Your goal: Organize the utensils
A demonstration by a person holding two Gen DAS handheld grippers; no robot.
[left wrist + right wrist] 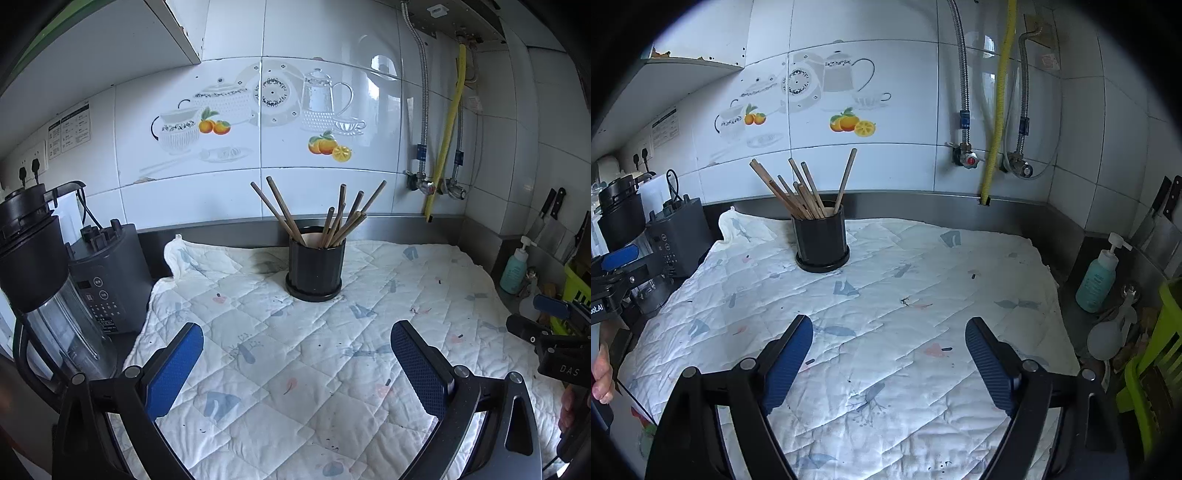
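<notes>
Both the left gripper (297, 363) and the right gripper (889, 360) hang spread and empty over the quilted cloth (332, 369). The chopsticks (325, 218) stand splayed in the black holder (316, 269) at twelve o'clock; a careless reach could tip that holder or scatter them.

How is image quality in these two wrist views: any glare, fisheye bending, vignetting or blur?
Left wrist view: sharp; window glare on the wall tiles; tile lines bow strongly; dark corners. Right wrist view: heavier black vignette all round, similar glare on the tiles beside the yellow hose; chopsticks and black holder crisp; no motion blur.
</notes>
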